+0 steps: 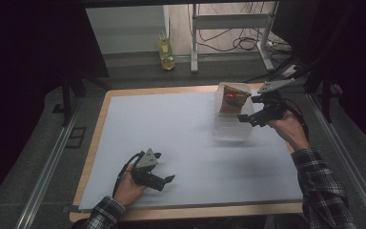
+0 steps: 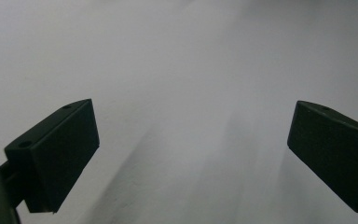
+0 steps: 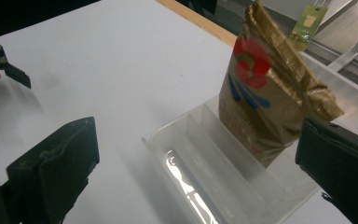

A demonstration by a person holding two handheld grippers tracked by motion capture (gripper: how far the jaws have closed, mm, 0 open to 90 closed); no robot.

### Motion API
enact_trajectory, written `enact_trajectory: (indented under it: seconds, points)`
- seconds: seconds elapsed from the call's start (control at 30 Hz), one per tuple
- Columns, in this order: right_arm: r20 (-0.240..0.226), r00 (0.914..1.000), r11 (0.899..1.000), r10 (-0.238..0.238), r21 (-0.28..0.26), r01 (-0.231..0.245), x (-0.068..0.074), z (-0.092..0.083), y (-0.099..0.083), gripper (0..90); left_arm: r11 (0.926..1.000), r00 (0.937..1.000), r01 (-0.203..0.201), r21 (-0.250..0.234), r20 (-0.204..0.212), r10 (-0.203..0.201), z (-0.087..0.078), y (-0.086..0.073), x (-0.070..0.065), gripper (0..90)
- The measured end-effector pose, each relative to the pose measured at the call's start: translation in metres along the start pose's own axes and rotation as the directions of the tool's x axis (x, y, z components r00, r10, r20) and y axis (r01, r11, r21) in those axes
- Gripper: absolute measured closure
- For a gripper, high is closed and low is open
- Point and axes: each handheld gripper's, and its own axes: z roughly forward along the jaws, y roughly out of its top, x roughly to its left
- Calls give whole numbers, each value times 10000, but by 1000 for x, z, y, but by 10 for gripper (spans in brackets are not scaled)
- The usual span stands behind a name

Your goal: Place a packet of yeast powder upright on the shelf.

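Note:
A brown paper bag [image 1: 233,99] [image 3: 265,98] with a red and blue print stands upright in the far end of a clear plastic bin [image 1: 231,128] [image 3: 205,172] at the table's back right. My right gripper [image 1: 251,110] [image 3: 196,172] hovers open at the bin's right side, its jaws wide apart with the bin's near compartments between them and the bag just ahead. My left gripper [image 1: 166,180] [image 2: 191,154] rests open low over the white mat [image 1: 181,143] near the front left, with only bare mat between its jaws.
The mat covers a wooden table [image 1: 105,102]. A yellow-green bottle [image 1: 166,53] stands on the floor beyond the table, beside a metal stand [image 1: 228,28] and cables. Rails run along both sides of the table.

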Motion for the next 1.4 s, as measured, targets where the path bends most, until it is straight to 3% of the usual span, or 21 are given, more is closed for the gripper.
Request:
enact_trajectory:
  seconds: [0.33,0.7,1.4]
  points:
    - [-68,9993,9993,368,-107,-369,14,-10,-14,0,9996,9999,124,-251,51,-123,0,0,0,20]
    - [21,9998,9998,174,-107,-174,33,-20,-28,0,9998,9998,-176,-96,90,176,1,0,-2,16]
    - [-5,10000,10000,81,-25,-81,66,-17,-54,0,9999,9999,-138,-20,20,138,2,0,-3,16]
